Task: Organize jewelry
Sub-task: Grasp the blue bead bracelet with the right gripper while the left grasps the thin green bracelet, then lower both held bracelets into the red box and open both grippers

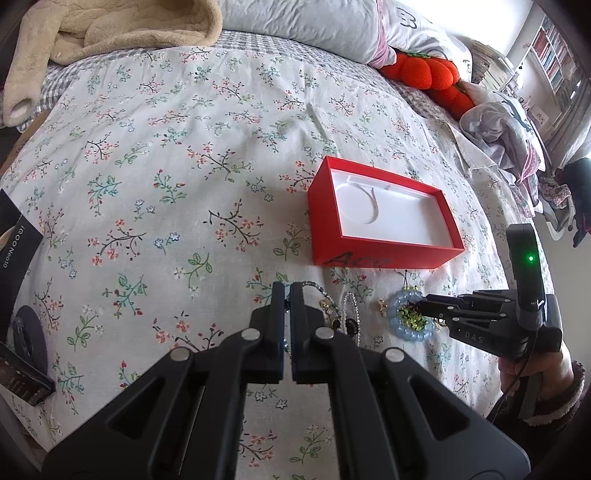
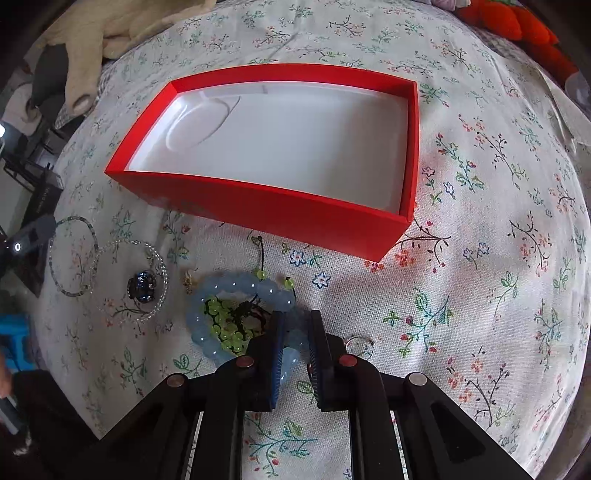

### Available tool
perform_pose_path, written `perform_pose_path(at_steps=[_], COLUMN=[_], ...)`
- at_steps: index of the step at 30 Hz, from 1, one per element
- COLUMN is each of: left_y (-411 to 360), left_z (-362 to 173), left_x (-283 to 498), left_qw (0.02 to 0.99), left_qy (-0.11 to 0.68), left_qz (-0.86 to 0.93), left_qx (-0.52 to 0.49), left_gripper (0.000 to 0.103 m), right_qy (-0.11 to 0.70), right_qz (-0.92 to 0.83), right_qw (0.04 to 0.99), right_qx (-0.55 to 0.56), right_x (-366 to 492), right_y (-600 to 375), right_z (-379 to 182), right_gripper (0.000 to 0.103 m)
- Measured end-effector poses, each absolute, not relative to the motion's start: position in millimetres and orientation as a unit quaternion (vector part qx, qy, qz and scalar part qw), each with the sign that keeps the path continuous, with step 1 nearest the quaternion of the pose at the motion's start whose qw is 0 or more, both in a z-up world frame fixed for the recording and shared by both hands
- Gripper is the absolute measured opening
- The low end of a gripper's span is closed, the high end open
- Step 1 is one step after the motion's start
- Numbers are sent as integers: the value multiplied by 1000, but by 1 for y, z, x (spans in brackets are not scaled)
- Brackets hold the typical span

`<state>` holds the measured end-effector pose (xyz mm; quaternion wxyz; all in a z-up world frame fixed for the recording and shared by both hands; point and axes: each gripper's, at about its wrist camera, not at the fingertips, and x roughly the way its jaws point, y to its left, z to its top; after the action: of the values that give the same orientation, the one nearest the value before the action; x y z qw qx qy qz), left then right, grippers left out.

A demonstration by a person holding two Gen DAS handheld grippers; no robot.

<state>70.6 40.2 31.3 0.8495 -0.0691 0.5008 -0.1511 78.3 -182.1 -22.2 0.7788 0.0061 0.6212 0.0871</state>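
Note:
An open red box (image 1: pixel 373 248) (image 2: pixel 280 210) with a white inner tray lies on the floral bedspread. In front of it lie a pale blue bead bracelet (image 1: pixel 400 325) (image 2: pixel 236 286) with a green bead bracelet (image 2: pixel 221 325) inside it, a clear bead bracelet (image 2: pixel 147 254), a thin green-grey bracelet (image 2: pixel 70 254) and a dark charm (image 2: pixel 141 286). My right gripper (image 2: pixel 295 321) (image 1: pixel 421 308) is partly open with the blue bracelet's beads between its fingers. My left gripper (image 1: pixel 287 291) is nearly shut around the thin bracelet (image 1: pixel 317 290) near its tips.
A beige blanket (image 1: pixel 110 29), pillows (image 1: pixel 314 26) and an orange plush (image 1: pixel 424 70) lie at the bed's far side. A small gold charm (image 1: pixel 382 306) and a ring (image 2: pixel 360 345) lie on the bedspread. Dark boxes (image 1: pixel 18 236) sit at the left edge.

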Motion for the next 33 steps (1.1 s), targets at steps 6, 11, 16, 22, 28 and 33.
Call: perform_pose_path(at_steps=[6,11,16,22,28,33], left_y=[37,32,20,4,-11,-23], left_z=[46,58,70,72,64,54], left_x=[66,62,62,72,91,109], left_qw=[858,865,873,879,878,880], left_qy=[485,472,456,446,446,440], left_qz=[-157,-159,-160,-157,-159,-164], left_qx=[-67,-67,-62,-64,-71,-78], left_gripper=[3,3,3,3,3,3], right_qy=[593,563,531,495,467,462], right_qz=[106,116,120,112,111,117], right_qw=[798,818,837,858,871,871], right_qx=[11,28,50,76,101,120], right_x=[69,59,54,61,76,101], right_y=[-182,-185,-184,-189,-192,-192], right_z=[-3,24,52,84,105,100], right_gripper=[11,11,11,11,12,12])
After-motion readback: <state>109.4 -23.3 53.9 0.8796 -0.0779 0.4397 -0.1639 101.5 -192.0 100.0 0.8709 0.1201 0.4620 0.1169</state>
